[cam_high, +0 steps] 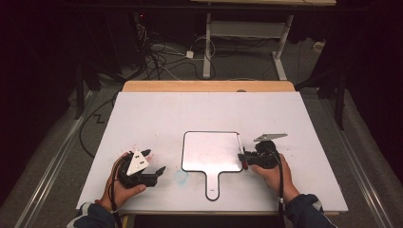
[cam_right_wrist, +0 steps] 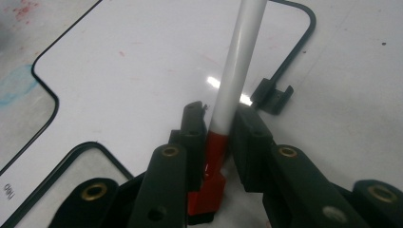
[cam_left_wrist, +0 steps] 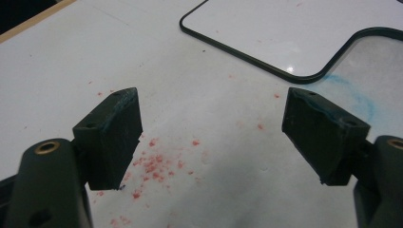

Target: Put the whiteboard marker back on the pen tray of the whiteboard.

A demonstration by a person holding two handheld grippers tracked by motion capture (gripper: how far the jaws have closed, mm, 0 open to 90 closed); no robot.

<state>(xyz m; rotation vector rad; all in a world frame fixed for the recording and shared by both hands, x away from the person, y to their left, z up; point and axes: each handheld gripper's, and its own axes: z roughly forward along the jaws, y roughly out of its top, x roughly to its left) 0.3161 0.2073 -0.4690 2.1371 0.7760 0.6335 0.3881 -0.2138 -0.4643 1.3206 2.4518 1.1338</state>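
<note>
A small whiteboard (cam_high: 211, 152) with a black rim and a handle lies flat near the table's front. A white marker (cam_high: 239, 142) with a red cap lies along its right edge. My right gripper (cam_high: 244, 159) is low at that edge. In the right gripper view the marker (cam_right_wrist: 237, 71) runs between the pads of my right gripper (cam_right_wrist: 218, 114), cap end toward the camera, with a thin gap at each side. My left gripper (cam_high: 155, 160) rests left of the board, open. In the left gripper view the wide gap of my left gripper (cam_left_wrist: 214, 114) holds nothing, and the whiteboard (cam_left_wrist: 285, 28) lies beyond.
A black clip (cam_right_wrist: 272, 97) sits on the board's rim beside the marker. Red specks (cam_left_wrist: 152, 164) and a blue smear (cam_high: 180, 176) mark the white tabletop. The table's wooden far edge (cam_high: 209, 86) borders a floor with cables and a desk frame.
</note>
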